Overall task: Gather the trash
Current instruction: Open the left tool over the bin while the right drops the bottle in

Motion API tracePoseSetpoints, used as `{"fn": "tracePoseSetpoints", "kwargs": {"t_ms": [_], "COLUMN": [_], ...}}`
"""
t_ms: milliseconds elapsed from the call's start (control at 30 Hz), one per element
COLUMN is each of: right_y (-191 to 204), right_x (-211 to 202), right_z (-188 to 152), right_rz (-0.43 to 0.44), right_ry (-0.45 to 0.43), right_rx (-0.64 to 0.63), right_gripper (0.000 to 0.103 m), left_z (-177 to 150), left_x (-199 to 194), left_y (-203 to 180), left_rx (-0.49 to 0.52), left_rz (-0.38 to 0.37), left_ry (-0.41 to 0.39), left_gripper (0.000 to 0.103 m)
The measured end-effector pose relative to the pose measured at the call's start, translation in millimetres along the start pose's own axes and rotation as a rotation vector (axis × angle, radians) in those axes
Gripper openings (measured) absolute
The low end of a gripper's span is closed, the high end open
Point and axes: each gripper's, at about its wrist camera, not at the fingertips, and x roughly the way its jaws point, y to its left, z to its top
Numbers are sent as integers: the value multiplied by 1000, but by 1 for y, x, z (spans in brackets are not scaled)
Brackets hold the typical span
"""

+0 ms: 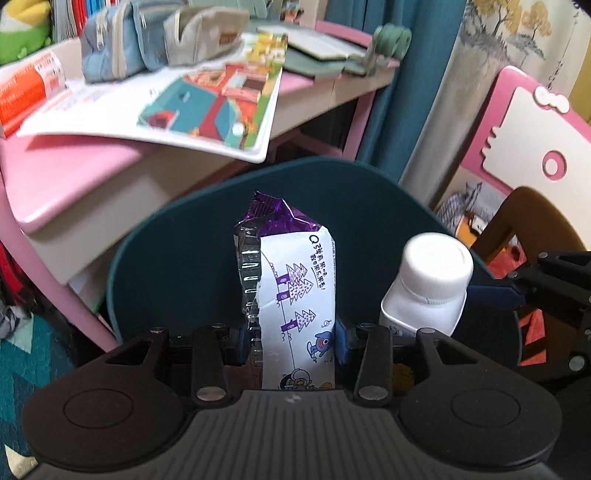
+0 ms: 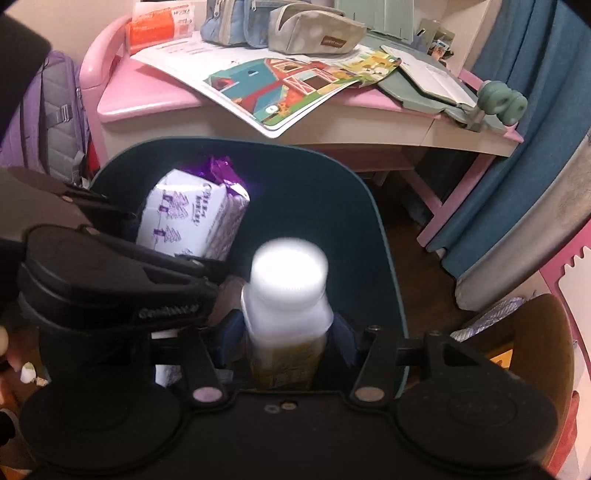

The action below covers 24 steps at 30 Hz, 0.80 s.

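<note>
My left gripper (image 1: 291, 341) is shut on a purple and white snack wrapper (image 1: 295, 295), which stands upright over the mouth of a dark teal trash bin (image 1: 177, 266). My right gripper (image 2: 286, 341) is shut on a white-capped plastic bottle (image 2: 286, 295) with a yellow label, also held above the bin (image 2: 332, 192). In the left wrist view the bottle (image 1: 428, 284) hangs just right of the wrapper, with the right gripper's blue pad behind it. In the right wrist view the wrapper (image 2: 192, 218) and the left gripper (image 2: 192, 254) sit to the upper left.
A pink desk (image 1: 66, 173) stands behind the bin, carrying a picture book (image 1: 207, 107), pencil cases (image 2: 280, 26) and green folders (image 2: 436, 88). A blue curtain (image 2: 532, 122) hangs to the right. A purple backpack (image 2: 44, 118) leans at the left. A brown chair (image 1: 535, 218) stands at the right.
</note>
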Motion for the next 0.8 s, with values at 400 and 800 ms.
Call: {"fn": "tracePoseSetpoints", "kwargs": {"t_ms": [400,800], "right_y": [-5,15], "right_x": [-15,-63], "right_z": [-5,-20], "right_rz": [-15,6], "right_ry": [-15,-94], "right_rx": [11,19], "right_gripper": [69,77], "left_z": [-7,-31], "left_x": [-18,-83], "left_y": [-3,9], "left_rx": [-6,-20], "left_rz": [-43,-11], "left_ry": [-44,-135], "left_gripper": [63,80]}}
